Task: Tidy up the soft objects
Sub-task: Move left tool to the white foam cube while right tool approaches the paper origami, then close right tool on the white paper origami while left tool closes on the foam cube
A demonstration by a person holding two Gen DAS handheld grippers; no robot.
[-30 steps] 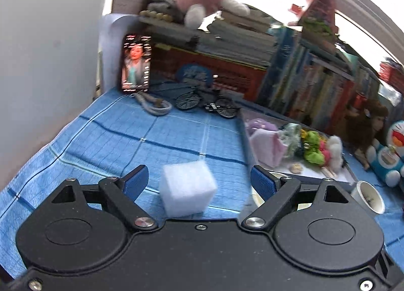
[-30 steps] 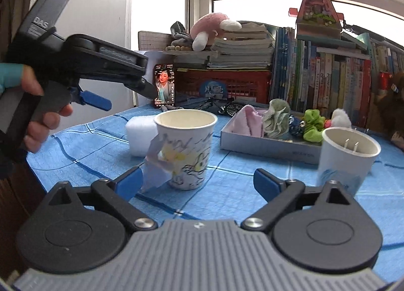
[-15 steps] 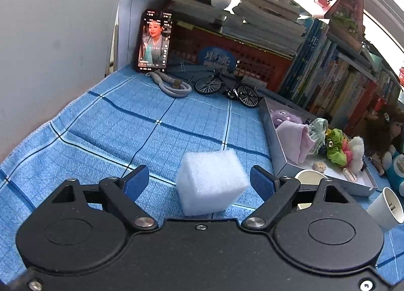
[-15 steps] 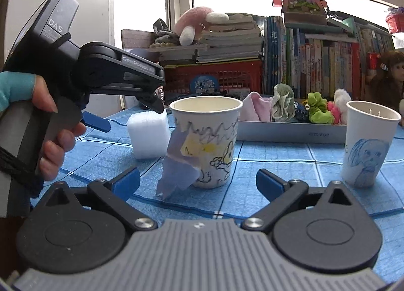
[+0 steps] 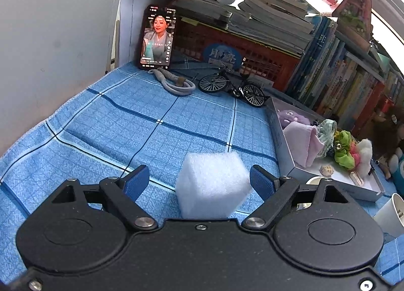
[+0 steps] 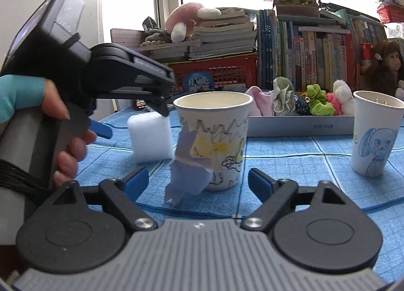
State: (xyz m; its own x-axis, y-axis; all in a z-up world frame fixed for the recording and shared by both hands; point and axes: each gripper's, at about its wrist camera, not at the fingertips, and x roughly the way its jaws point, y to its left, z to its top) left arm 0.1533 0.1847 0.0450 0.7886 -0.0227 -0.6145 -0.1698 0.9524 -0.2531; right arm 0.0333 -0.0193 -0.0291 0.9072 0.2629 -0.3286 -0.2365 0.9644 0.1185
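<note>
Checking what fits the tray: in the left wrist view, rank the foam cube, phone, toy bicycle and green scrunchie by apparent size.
1. Foam cube, though it is nearest the camera.
2. Phone and toy bicycle: too alike to rank.
3. Green scrunchie, smallest.

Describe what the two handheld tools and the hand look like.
Left tool: black body, round pivot discs, blue fingertips, grey handle, blue trigger. Right tool: grey ribbed top, black linkages, blue fingertips. The hand is bare, with teal wrap on one finger.
</note>
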